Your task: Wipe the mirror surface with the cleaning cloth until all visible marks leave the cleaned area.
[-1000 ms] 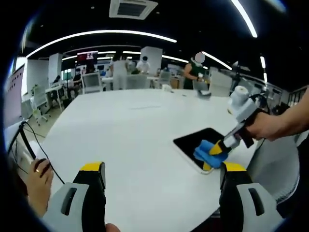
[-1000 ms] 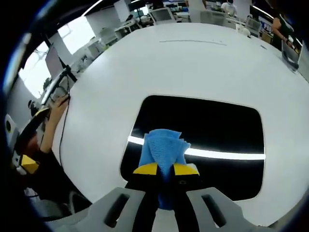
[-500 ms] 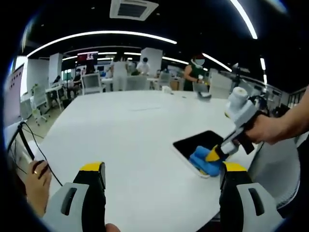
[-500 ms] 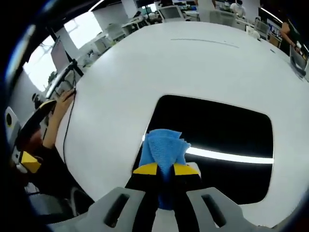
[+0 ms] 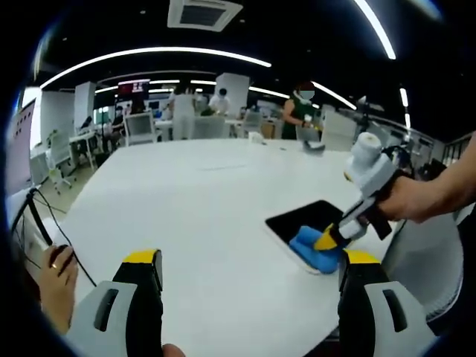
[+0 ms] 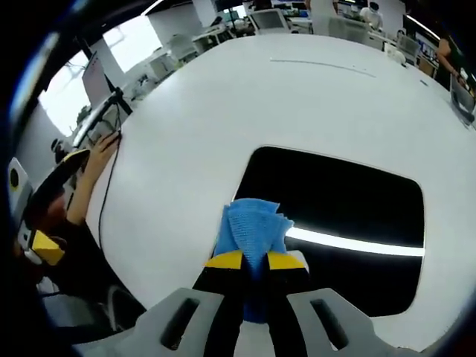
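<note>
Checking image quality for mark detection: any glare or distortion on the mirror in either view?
Right gripper view: the mirror reads almost black, crossed by one bright reflected light strip beside the blue cloth in the right claw; fisheye bows the table edge. Left gripper view: mirror small, dark, near the rim; no marks resolvable.

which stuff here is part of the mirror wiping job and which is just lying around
Job:
- mirror, flat on the white table
- blue cleaning cloth, pressed on the mirror
- right gripper, shut on the cloth

Lying about:
- black cable at the table edge
- office chairs behind
</note>
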`<state>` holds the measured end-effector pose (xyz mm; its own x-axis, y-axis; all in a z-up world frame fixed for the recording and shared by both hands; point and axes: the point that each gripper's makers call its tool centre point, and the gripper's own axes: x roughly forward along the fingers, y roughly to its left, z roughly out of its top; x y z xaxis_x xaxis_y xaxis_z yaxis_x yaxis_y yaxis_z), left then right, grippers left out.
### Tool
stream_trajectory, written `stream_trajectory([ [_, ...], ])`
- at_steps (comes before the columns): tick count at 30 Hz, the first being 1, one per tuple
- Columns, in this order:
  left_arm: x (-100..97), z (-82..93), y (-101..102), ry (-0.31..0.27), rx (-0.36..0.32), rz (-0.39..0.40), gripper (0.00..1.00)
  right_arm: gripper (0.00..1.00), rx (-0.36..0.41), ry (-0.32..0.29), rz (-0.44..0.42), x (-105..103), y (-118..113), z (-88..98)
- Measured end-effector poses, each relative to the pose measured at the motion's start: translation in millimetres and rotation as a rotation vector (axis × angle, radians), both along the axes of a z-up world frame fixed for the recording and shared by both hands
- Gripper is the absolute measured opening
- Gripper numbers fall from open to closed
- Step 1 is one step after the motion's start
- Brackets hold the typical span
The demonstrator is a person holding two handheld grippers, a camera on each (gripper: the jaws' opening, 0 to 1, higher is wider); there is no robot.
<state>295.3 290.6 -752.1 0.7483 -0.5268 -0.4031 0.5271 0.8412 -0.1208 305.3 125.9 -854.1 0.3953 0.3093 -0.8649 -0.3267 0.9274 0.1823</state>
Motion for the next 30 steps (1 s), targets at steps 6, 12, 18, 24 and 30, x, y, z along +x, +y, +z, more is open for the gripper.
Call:
stream_trajectory([
  [6,-0.7,-0.3,1.3,0.003,-0.002,0.003,0.99,0.05,-0.002,0.000,0.001,0.7,-0.7,0.0],
  [12,-1.0,-1.8,6.3,0.009,0.000,0.008,0.99,0.04,0.002,-0.001,-0.002,1.8,-0.8,0.2],
  [18,-1.5,-4.0,9.4,0.013,0.006,0.008,0.99,0.04,0.000,-0.012,-0.002,7.0,-1.7,0.8],
  [24,-1.5,-2.5,9.1,0.013,0.001,0.012,0.99,0.04,-0.005,-0.015,0.003,12.9,-2.5,0.5],
  [30,-2.3,-2.9,8.9,0.017,0.000,0.015,0.99,0.04,-0.005,-0.017,0.003,20.5,-1.9,0.3],
])
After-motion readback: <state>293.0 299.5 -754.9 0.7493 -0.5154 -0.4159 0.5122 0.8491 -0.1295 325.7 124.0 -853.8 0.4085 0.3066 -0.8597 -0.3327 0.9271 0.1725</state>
